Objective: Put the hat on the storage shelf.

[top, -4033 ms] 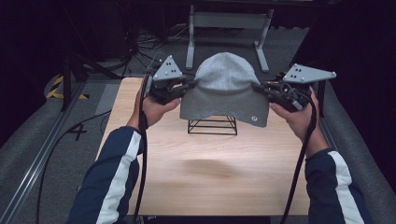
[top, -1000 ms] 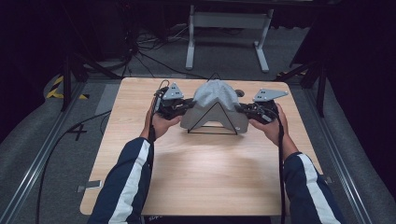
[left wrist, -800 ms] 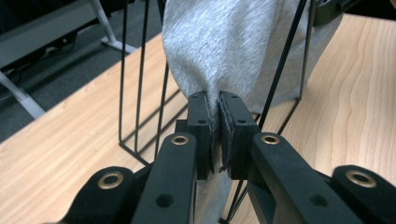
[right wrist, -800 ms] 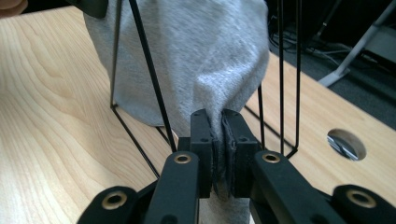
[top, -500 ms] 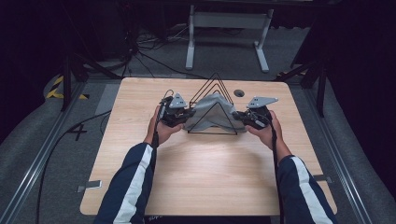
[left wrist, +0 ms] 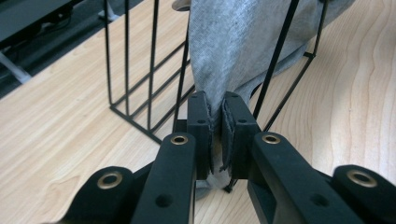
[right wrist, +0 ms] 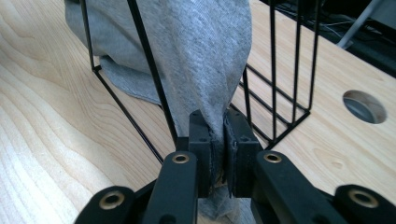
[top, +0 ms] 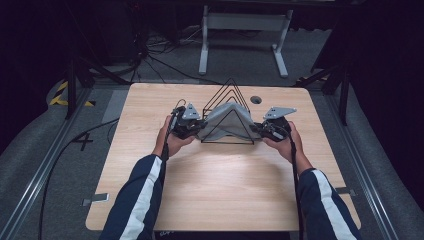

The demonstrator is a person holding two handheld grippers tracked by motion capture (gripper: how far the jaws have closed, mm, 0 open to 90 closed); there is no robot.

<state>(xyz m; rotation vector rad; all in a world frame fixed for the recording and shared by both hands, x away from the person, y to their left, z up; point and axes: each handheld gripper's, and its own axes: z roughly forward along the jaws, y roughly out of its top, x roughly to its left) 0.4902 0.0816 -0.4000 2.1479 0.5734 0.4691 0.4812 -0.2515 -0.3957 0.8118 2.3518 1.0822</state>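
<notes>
Dark room, grey floor with cables, white stand (top: 244,30) beyond a pale wooden table (top: 225,195). Round hole (top: 256,99) near the table's far edge, also seen in the right gripper view (right wrist: 364,105).

Black wire rack (top: 227,112) of nested triangles upright on the far half of the table, near the middle. Grey cloth (top: 227,122) draped inside the rack between wire frames, spread sideways, lower edge down at the tabletop.

Both forearms in from the bottom in navy sleeves with a white stripe, angled inward toward the rack. Left hand (top: 172,140) wrapped round the left gripper (top: 196,127), palm side down near the wood, just left of the rack. Right hand (top: 286,142) likewise round the right gripper (top: 256,129), just right of the rack. Grippers facing each other, low over the table, grey plates on top.

Left gripper view: left gripper (left wrist: 217,126) jaws clenched on a fold of cloth (left wrist: 233,42), pads pinching it right beside a slanted rack wire (left wrist: 275,60).

Right gripper view: right gripper (right wrist: 218,135) jaws pressed together on the cloth (right wrist: 201,51) too, fabric rising taut from the pads, rack wires (right wrist: 149,70) crossing in front.
</notes>
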